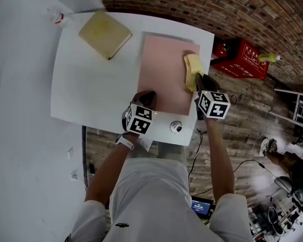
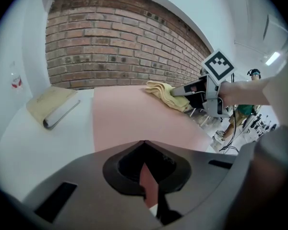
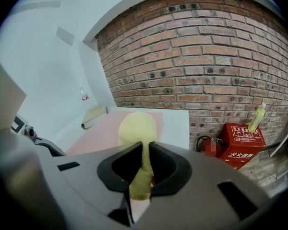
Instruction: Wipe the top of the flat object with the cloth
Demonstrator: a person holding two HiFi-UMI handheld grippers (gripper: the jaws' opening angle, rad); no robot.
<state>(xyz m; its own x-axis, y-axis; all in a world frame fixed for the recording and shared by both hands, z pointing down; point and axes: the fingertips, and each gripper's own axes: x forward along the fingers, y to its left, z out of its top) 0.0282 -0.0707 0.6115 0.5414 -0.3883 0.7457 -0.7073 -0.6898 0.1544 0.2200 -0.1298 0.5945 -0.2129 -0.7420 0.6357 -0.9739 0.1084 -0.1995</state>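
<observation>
– Pink flat rectangular sheet (image 1: 161,77): which way does it lie from the cloth?

– It rests on the white table (image 1: 91,84), with its long axis running 12 to 6 o'clock. The crumpled yellow cloth (image 1: 193,68) sits on the sheet's 3 o'clock edge, in the farther half. So nearly all the bare surface spreads off to 9 o'clock and down toward 6.

– Who has the cloth?

– The right gripper (image 1: 198,78) does. Its jaws are clamped on a fold, and the bunch lies just ahead at 12 o'clock. The left gripper (image 1: 145,98) stands at the sheet's near corner, about 7 o'clock, jaws together with nothing between them. It seems to pin the sheet down, though I cannot be sure the tips touch it.

– Is there room to sweep?

– Plenty toward 9 o'clock, I judge. At 3 o'clock the table edge is near. The tan book (image 1: 105,33) at 10 o'clock lies well apart from the sheet.
</observation>
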